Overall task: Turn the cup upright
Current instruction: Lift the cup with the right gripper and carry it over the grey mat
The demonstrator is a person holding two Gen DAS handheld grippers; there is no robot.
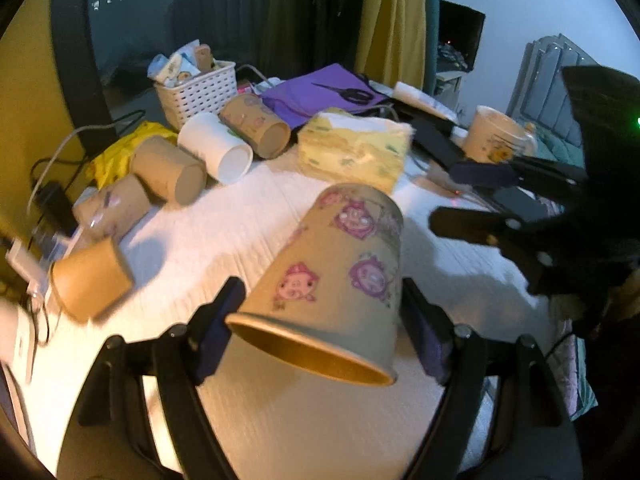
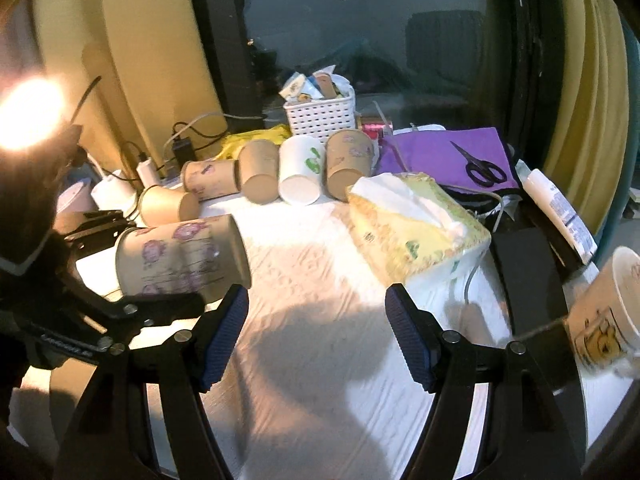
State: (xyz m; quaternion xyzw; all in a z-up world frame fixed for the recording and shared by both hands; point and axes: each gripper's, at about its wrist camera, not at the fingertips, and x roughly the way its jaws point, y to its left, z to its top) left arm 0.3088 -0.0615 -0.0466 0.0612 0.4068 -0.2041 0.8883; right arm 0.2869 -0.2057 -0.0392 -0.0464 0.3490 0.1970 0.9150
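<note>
My left gripper (image 1: 320, 320) is shut on a tan paper cup with pink cartoon prints (image 1: 340, 280). The cup is off the white table, tilted, its open mouth toward the camera and its base pointing away. The same cup (image 2: 180, 256) shows in the right wrist view at the left, held on its side by the left gripper (image 2: 132, 304). My right gripper (image 2: 316, 332) is open and empty above the white table (image 2: 320, 380). It also appears in the left wrist view (image 1: 480, 208) at the right.
Several paper cups (image 1: 192, 168) lie on their sides in a row at the back left. A yellow tissue pack (image 1: 352, 152), a white basket (image 1: 200, 92), purple cloth with scissors (image 1: 352, 94) and an upright cup (image 2: 608, 312) stand around.
</note>
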